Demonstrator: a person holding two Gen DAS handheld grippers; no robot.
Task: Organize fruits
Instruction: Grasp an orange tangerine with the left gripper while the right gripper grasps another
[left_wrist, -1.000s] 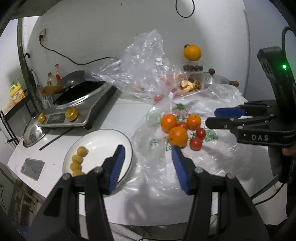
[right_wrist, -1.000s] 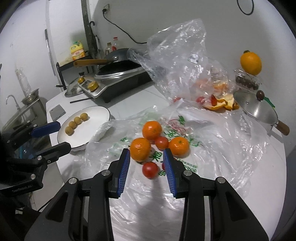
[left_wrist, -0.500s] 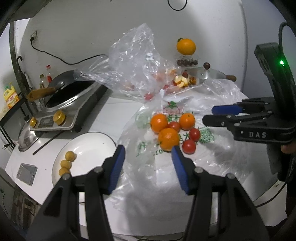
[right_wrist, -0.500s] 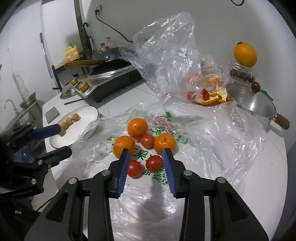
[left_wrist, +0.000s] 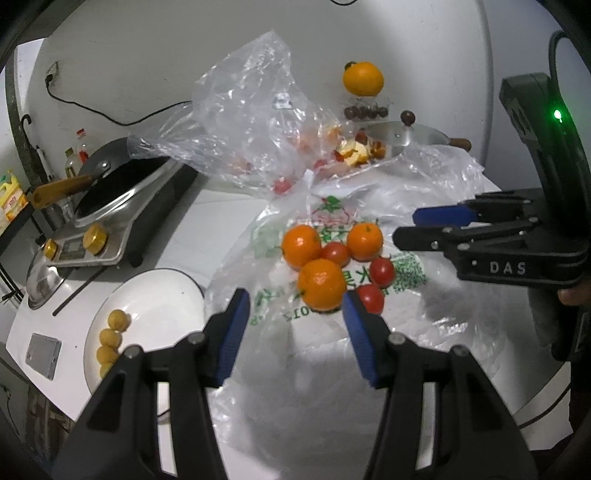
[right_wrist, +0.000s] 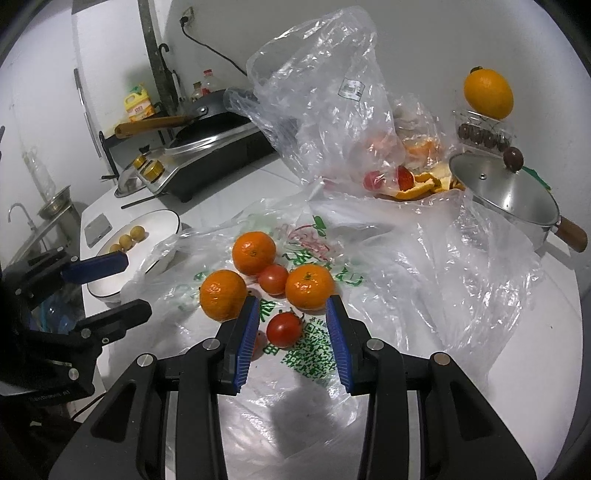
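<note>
Here the left hand-held gripper (left_wrist: 295, 328) hovers part-open and empty over the near mandarin (left_wrist: 321, 283); the right hand-held gripper (right_wrist: 291, 328) stands narrower, also empty, with a cherry tomato (right_wrist: 283, 328) lying between its blue pads but not pressed. Three mandarins and several tomatoes cluster, touching, on a flattened printed plastic bag (left_wrist: 325, 350) on the counter (left_wrist: 229, 206); a white plate (left_wrist: 159, 291) with small yellow fruits sits to the left. Risks, as judgement: the film may be pinched with the fruit and drag the pile; nudged round fruit may roll toward the counter edge; a hard close could split the soft tomato; the two grippers, working close together, may collide.
</note>
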